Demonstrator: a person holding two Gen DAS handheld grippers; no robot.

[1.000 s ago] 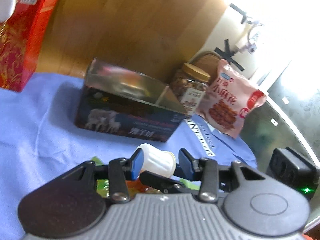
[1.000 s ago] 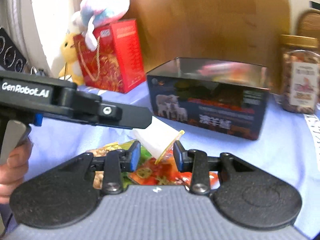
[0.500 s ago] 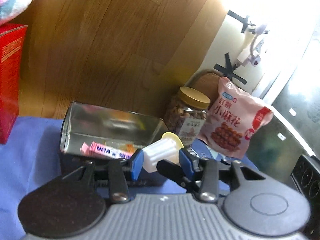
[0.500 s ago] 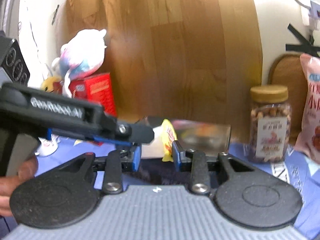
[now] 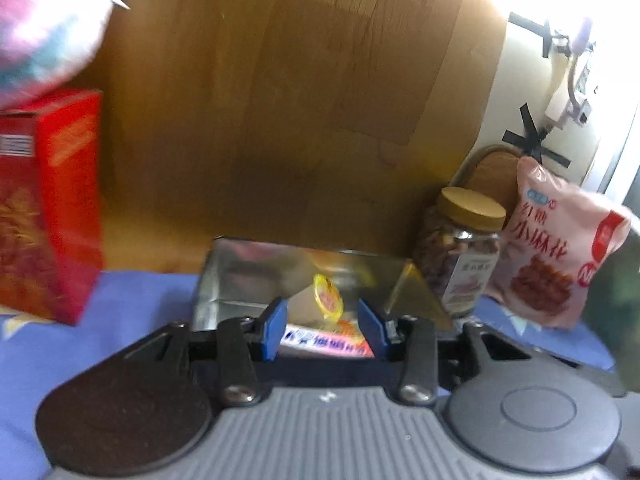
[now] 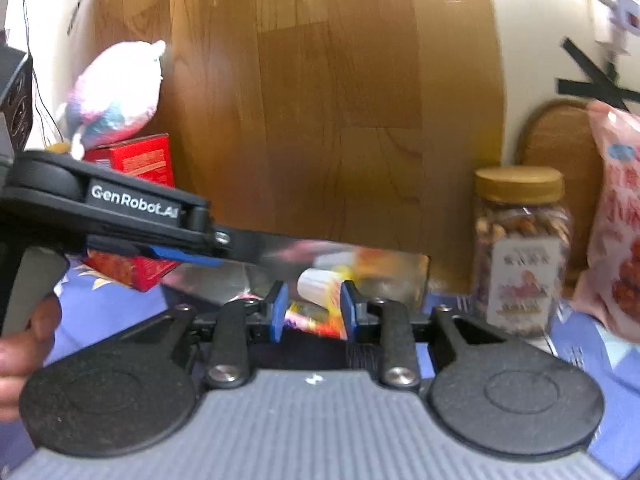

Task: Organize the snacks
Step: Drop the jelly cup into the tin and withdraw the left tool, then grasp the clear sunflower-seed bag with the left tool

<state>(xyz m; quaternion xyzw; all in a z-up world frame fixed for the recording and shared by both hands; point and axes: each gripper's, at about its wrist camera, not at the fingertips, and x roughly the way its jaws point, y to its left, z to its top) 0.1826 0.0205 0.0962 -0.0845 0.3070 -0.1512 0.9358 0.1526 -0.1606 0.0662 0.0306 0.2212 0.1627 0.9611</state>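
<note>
The left tongs stand wide apart, their blue pads clear of everything, poised over the near rim of the open metal tin. Beyond the gap, a small jelly cup with a yellow lid lies tilted inside the tin, above a pink-and-white snack bar.

The right tongs are parted more narrowly, also at the tin's near edge. The white jelly cup shows between the pads; blur hides whether they touch it. The left tongs reach in from the left in this view.

To the right of the tin on the blue-clothed desk stand a nut jar and a pink snack bag; a red box stands to the left with a plush toy above it.
</note>
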